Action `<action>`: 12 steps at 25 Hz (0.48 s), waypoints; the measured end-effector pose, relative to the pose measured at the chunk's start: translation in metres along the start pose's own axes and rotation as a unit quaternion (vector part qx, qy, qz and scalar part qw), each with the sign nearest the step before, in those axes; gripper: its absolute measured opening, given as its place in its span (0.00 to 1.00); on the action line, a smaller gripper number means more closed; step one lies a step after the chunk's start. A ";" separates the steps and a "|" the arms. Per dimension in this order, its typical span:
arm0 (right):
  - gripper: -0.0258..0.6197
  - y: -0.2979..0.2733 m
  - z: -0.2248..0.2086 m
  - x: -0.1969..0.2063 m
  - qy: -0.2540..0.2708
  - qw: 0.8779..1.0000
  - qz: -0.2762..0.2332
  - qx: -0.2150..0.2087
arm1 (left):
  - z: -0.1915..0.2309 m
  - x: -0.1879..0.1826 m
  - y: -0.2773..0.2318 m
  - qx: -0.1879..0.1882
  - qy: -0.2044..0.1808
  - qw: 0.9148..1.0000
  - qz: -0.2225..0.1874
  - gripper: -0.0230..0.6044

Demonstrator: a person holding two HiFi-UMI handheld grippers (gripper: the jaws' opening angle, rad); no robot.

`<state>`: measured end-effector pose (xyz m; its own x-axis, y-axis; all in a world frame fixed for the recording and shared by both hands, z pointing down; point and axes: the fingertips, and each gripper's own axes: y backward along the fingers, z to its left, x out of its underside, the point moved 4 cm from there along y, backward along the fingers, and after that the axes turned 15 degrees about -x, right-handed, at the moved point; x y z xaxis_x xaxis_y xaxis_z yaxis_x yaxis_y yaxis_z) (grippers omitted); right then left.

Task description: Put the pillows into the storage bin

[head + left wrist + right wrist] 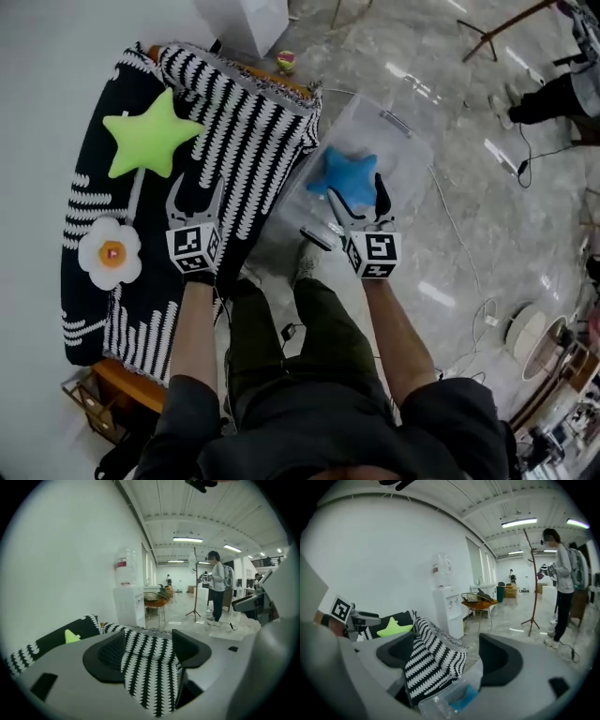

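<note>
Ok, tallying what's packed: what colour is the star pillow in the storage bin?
The star pillow is blue, clearest in the head view.

1. The storage bin point(405, 141) on the right is clear plastic, smooth and a little shiny.
2. The blue star pillow point(339, 172) in it is soft, fuzzy cloth and not shiny.
3. The green star pillow point(148, 137) at the far left is soft, smooth cloth with a matt look.
4. The flower pillow point(110, 253), nearer on the left, is soft white cloth.
5. The blanket point(253, 141) under those two is thick black-and-white knitted cloth, bumpy to look at.
6. The floor point(469, 234) is hard grey stone-look tile, glossy, with lights shining off it.
7. The bench point(127, 382) edge at the near left looks like brown wood.
8. The left gripper point(197, 192) and right gripper point(356, 192) are matt grey plastic with matt black jaws.
</note>
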<state>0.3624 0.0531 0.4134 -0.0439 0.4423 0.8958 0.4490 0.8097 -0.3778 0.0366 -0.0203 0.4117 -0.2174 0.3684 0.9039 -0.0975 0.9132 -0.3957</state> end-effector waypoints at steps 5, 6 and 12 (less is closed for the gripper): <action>0.72 -0.061 0.052 -0.026 0.035 0.997 0.011 -0.063 | 0.086 0.014 0.026 -0.078 0.043 0.996 0.003 0.54; 0.72 -0.074 0.066 -0.029 0.042 0.996 0.014 -0.077 | 0.103 0.020 0.034 -0.091 0.049 0.995 0.006 0.54; 0.72 -0.148 0.173 -0.037 0.090 0.980 0.036 -0.174 | 0.218 0.065 0.095 -0.191 0.089 0.977 0.023 0.54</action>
<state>0.1432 -0.0169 0.3955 0.1437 0.3929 0.9083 0.7236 0.5844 -0.3673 -0.1988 0.0528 0.3968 -0.0368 0.4045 0.9138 0.2863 0.8804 -0.3781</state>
